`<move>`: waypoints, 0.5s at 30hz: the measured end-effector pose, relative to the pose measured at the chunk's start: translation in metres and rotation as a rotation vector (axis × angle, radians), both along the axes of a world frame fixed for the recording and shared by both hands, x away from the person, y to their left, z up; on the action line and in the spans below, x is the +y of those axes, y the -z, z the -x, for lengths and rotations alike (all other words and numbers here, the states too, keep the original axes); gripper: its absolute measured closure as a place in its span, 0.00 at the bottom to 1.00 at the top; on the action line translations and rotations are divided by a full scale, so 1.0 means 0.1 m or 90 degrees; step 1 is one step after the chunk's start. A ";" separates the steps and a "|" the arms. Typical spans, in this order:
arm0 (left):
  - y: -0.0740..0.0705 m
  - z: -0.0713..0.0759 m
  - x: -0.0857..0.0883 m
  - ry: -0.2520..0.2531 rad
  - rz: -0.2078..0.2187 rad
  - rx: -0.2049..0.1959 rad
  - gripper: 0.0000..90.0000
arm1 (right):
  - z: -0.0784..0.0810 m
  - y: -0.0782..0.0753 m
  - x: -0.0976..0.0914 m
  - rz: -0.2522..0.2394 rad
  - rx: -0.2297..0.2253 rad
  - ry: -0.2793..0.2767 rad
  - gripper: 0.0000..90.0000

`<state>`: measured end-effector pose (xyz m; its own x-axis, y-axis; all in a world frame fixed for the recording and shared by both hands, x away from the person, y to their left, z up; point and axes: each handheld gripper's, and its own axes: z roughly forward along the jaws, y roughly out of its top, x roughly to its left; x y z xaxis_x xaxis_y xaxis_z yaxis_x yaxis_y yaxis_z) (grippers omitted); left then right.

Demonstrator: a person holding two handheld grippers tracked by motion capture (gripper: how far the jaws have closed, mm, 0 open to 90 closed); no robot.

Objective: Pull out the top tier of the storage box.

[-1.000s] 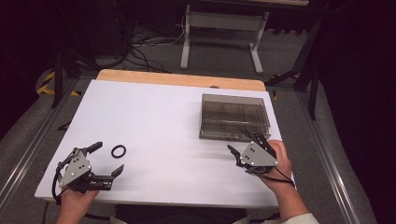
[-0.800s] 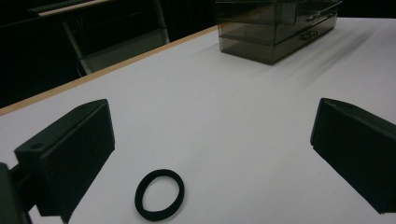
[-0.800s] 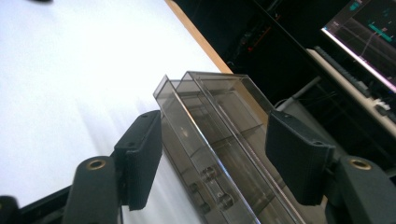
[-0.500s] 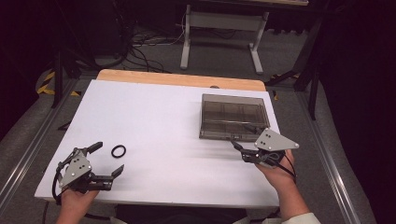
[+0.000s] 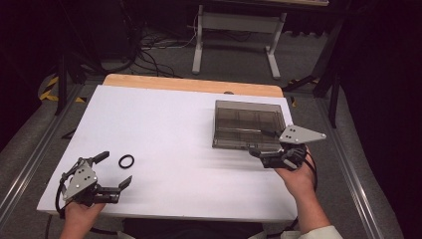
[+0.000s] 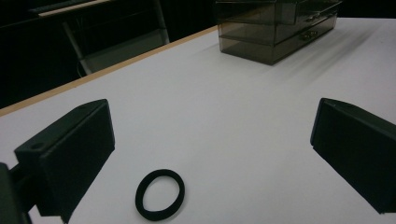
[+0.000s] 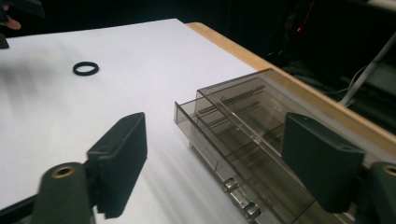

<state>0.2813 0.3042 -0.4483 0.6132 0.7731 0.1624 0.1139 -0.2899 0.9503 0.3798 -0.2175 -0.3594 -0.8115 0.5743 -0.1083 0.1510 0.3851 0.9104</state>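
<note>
At desk's near right: right claw [image 5: 263, 143] at smoky drawer box [image 5: 249, 123], jaws apart, just widened, empty.
Centre on drawer knob [image 7: 229, 185], close squarely, pull straight; left claw [image 5: 114, 169] apart beside black ring [image 5: 126, 161].

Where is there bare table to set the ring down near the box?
The wide white stretch between the black ring and the smoky box is bare, as is the strip behind it. The box's front edge is crowded: the right gripper, jaws just opening, sits there.
</note>
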 end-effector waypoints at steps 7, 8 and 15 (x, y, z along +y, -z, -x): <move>0.00 0.00 0.00 0.000 0.000 0.000 0.01 | -0.10 0.00 -0.05 -0.015 0.045 0.002 0.21; 0.00 0.00 0.00 0.000 0.000 0.000 0.01 | -0.11 0.00 -0.06 -0.011 0.046 0.004 0.22; 0.00 0.00 0.00 0.001 0.000 0.000 0.01 | -0.14 -0.06 -0.07 0.010 0.049 0.001 0.24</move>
